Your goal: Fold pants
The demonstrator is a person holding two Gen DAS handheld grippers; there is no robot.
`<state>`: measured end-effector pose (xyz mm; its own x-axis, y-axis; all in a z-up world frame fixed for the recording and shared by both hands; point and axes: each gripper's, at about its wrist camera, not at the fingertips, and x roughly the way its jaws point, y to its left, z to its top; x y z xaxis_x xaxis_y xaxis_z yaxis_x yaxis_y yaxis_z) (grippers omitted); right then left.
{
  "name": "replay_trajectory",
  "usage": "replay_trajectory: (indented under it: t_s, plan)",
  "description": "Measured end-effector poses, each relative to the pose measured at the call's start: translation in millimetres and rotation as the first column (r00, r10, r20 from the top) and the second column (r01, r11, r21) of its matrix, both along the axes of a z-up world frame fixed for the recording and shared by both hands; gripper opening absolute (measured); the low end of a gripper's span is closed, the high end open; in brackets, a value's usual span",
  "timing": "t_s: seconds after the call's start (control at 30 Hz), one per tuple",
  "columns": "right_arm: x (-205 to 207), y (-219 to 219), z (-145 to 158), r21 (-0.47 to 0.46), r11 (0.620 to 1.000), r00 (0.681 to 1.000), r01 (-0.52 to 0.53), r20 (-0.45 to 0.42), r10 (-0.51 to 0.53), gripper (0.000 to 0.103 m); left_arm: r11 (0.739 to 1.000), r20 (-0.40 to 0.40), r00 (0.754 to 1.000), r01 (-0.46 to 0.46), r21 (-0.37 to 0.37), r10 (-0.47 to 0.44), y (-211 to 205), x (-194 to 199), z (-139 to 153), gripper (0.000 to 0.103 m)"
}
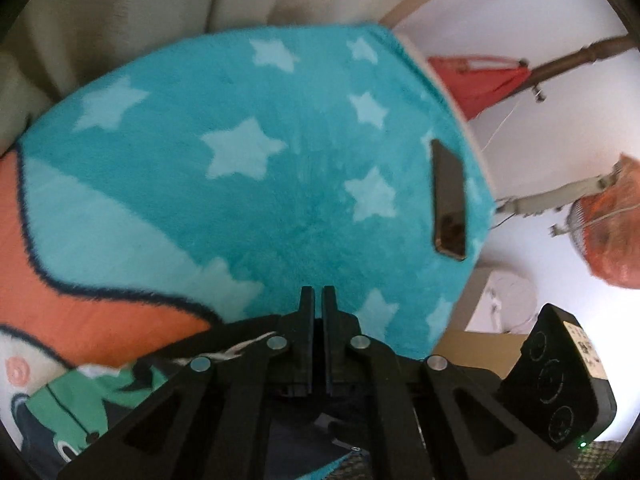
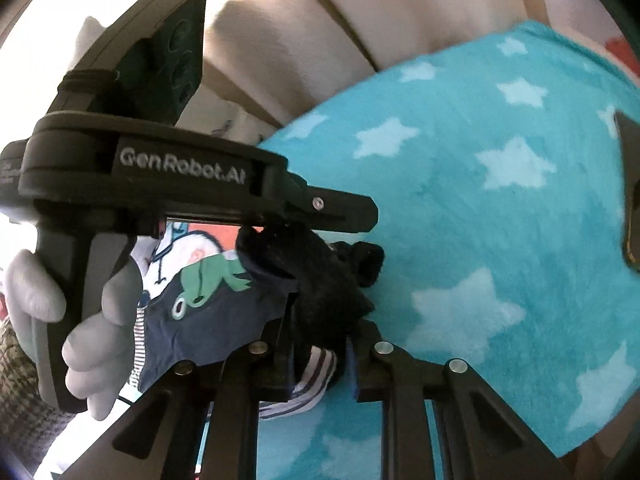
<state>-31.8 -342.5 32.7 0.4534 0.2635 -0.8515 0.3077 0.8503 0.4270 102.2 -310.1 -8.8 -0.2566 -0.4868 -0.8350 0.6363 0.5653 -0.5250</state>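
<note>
The pants (image 2: 200,312) are small, navy, with a green frog print and a striped waistband. They hang bunched between both grippers over a teal star blanket (image 2: 460,220). My right gripper (image 2: 320,320) is shut on a dark fold of the pants near the striped waistband. My left gripper (image 1: 318,300) has its fingers almost together, and dark pants cloth (image 1: 304,444) shows below them. In the right wrist view the left gripper's body (image 2: 180,184) is at left, a gloved hand on its handle, its tip on the same dark fold.
A phone (image 1: 450,200) lies on the blanket's right part, near its edge. A beige cushion (image 1: 140,8) lies beyond the blanket. An orange and white print (image 1: 80,312) covers the blanket's left part. A red bag (image 1: 476,80) and a fan (image 1: 600,216) are off to the right.
</note>
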Motion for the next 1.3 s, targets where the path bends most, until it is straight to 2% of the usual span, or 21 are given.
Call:
replay_trajectory:
  t_s: [0.13,0.23,0.4,0.47,0.53,0.6,0.67,0.73,0.8,0.9,0.97,1.0,1.03,1.07,1.1,1.17,1.3]
  plan:
    - [8,29,19,-0.082,0.994,0.997,-0.067,0.021,0.069,0.020,0.995,-0.035,0.997,-0.072,-0.075,0.069,38,6,5,0.003]
    - [16,60,27,-0.147,0.978,0.988,-0.145,0.021,0.150,0.020,0.981,-0.078,0.988,-0.145,-0.126,0.136,82,13,4,0.003]
    - [27,117,17,-0.202,0.937,0.958,-0.285,-0.027,0.286,0.021,0.951,-0.140,0.955,-0.279,-0.132,0.261,145,17,-18,0.003]
    - [30,143,7,-0.226,0.909,0.936,-0.350,-0.055,0.346,0.023,0.937,-0.168,0.939,-0.323,-0.131,0.300,168,20,-25,0.003]
    - [33,168,-5,-0.246,0.878,0.912,-0.410,-0.086,0.402,0.030,0.920,-0.188,0.919,-0.372,-0.127,0.346,193,23,-30,0.007]
    - [34,184,-14,-0.224,0.863,0.892,-0.452,-0.106,0.439,0.042,0.899,-0.197,0.900,-0.417,-0.131,0.389,216,24,-30,0.024]
    - [33,200,-15,-0.233,0.848,0.879,-0.477,-0.120,0.462,0.049,0.882,-0.187,0.886,-0.452,-0.134,0.425,236,25,-25,0.035]
    - [29,208,-2,-0.209,0.837,0.863,-0.505,-0.108,0.494,0.049,0.869,-0.148,0.878,-0.475,-0.138,0.456,259,21,-13,0.036]
    - [23,202,19,-0.184,0.850,0.869,-0.494,-0.086,0.487,0.049,0.865,-0.071,0.876,-0.483,-0.136,0.478,282,14,3,0.042]
    - [13,171,52,-0.217,0.892,0.917,-0.395,-0.048,0.395,0.049,0.854,0.032,0.859,-0.502,-0.139,0.511,309,2,20,0.049]
    - [12,145,61,-0.239,0.925,0.956,-0.294,-0.051,0.291,0.049,0.841,0.050,0.845,-0.522,-0.143,0.533,323,-4,23,0.049]
    - [14,138,62,-0.248,0.935,0.967,-0.254,-0.059,0.247,0.044,0.832,0.050,0.836,-0.536,-0.143,0.547,331,-5,22,0.049]
    - [19,129,58,-0.268,0.940,0.977,-0.210,-0.078,0.196,0.037,0.826,0.049,0.830,-0.546,-0.139,0.556,337,-7,21,0.049]
    - [23,127,54,-0.269,0.944,0.981,-0.192,-0.092,0.173,0.021,0.822,0.051,0.825,-0.553,-0.133,0.563,342,-8,19,0.049]
    - [29,126,48,-0.256,0.950,0.982,-0.182,-0.103,0.160,0.018,0.819,0.059,0.820,-0.560,-0.125,0.570,346,-9,18,0.049]
    - [40,131,33,-0.218,0.961,0.982,-0.172,-0.116,0.150,0.018,0.810,0.077,0.808,-0.576,-0.110,0.584,354,-11,17,0.049]
    - [58,153,-14,-0.176,0.964,0.968,-0.197,-0.192,0.163,0.018,0.773,0.100,0.767,-0.624,-0.112,0.634,384,-18,21,0.049]
